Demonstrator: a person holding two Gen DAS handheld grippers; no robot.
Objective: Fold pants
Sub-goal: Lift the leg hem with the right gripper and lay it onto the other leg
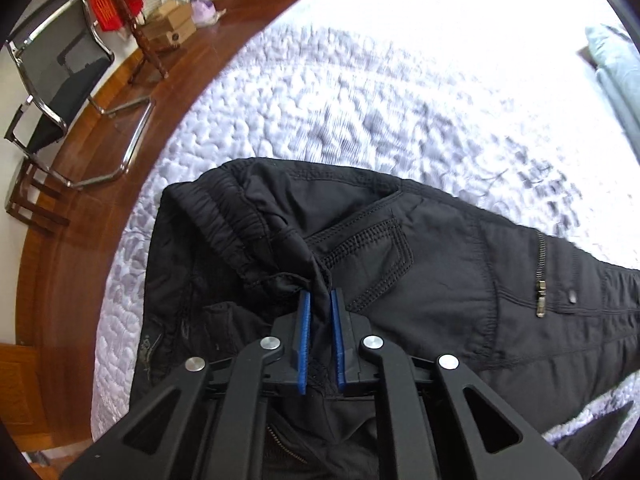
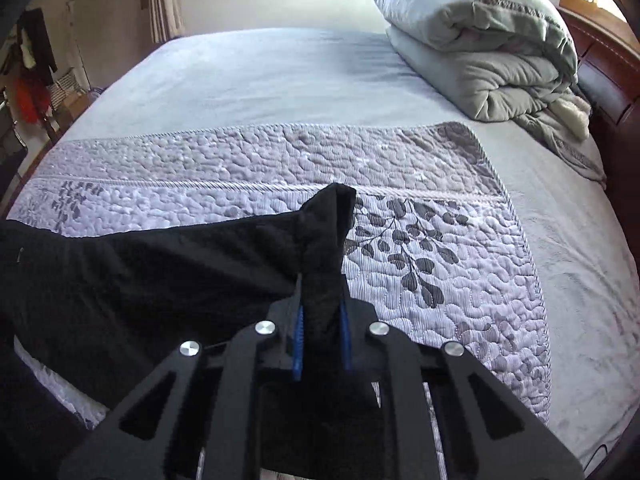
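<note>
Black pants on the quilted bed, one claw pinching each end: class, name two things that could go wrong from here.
1. The left claw pinches only a small bunch of the black pants near the waistband; a tug may pull it free.
2. The right claw holds a thick wad at the leg end, so layers may slip unevenly and skew the fold on the quilt.

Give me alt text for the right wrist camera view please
The right hand-held gripper is shut on a bunched end of black pants, which trail left across a lilac quilted bedspread. A folded grey duvet sits at the far right of the bed.
</note>
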